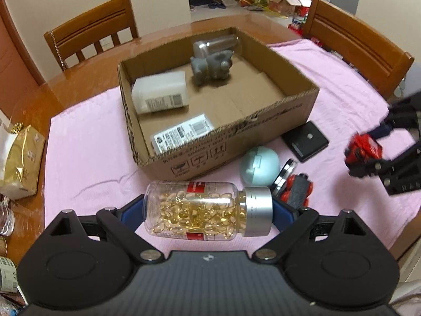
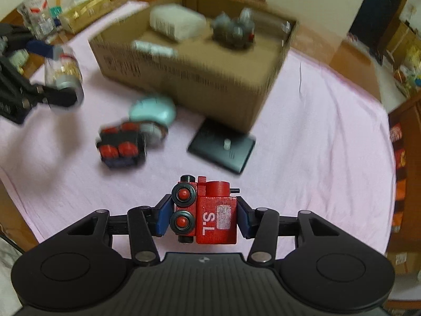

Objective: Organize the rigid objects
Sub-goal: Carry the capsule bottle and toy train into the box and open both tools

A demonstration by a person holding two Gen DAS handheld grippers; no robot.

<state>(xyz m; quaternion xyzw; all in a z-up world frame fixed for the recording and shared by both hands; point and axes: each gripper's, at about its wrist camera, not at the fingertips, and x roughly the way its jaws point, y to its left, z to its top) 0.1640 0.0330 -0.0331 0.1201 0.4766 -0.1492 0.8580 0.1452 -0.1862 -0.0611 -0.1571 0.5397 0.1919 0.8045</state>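
My left gripper (image 1: pixel 208 214) is shut end to end on a clear capsule bottle (image 1: pixel 200 210) with a silver cap, held sideways above the pink cloth just in front of the cardboard box (image 1: pixel 236 142). My right gripper (image 2: pixel 204 217) is shut on a red toy train (image 2: pixel 208 216) marked "S.L", lifted off the cloth; the same train (image 1: pixel 364 154) shows at the right of the left wrist view. The box holds a white container (image 1: pixel 160 94), a grey toy (image 1: pixel 211 69), a clear jar (image 1: pixel 218 43) and a flat labelled pack (image 1: pixel 181 133).
On the cloth beside the box lie a mint round case (image 1: pixel 260 166), a silver ring (image 1: pixel 284 175), a black toy car with red wheels (image 1: pixel 297 191) and a black square plate (image 1: pixel 305 141). Gold bags (image 1: pixel 22 160) and bottles crowd the table's left edge. Wooden chairs (image 1: pixel 94 29) stand behind.
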